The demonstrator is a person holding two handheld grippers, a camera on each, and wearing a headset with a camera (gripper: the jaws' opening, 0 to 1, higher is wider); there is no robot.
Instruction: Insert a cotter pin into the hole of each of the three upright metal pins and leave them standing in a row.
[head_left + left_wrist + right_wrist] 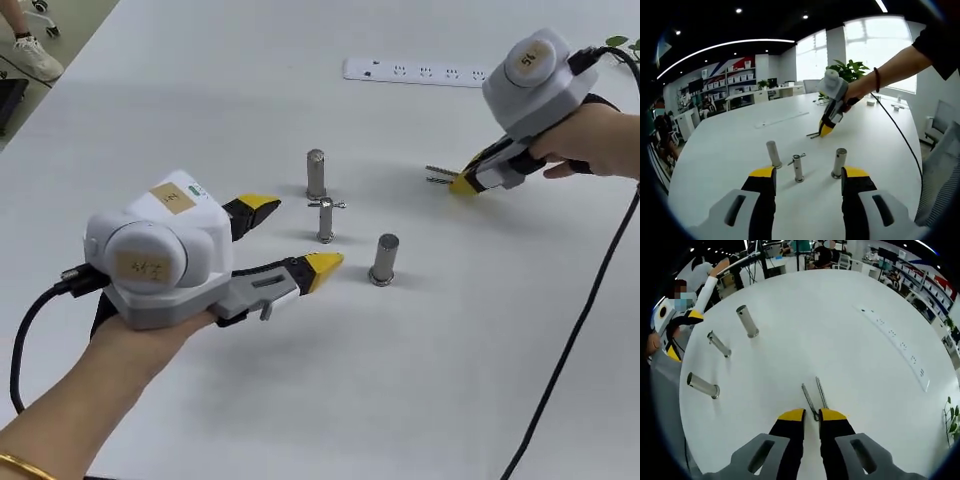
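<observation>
Three upright metal pins stand on the white table (pixel 430 380): a far pin (pixel 316 173), a thinner middle pin (pixel 325 220) with a cotter pin (pixel 327 204) through its top, and a near right pin (pixel 384 259). My left gripper (pixel 290 235) is open just left of them, and its view frames the pins (pixel 798 167) between its jaws. My right gripper (pixel 462 183) rests its tips on the table at the right, shut on a cotter pin (pixel 810 399). A second cotter pin (pixel 821 392) lies beside it.
A white power strip (pixel 415 72) lies at the far edge of the table. A black cable (pixel 580 320) trails down the right side. A green plant (pixel 620 42) stands at the far right.
</observation>
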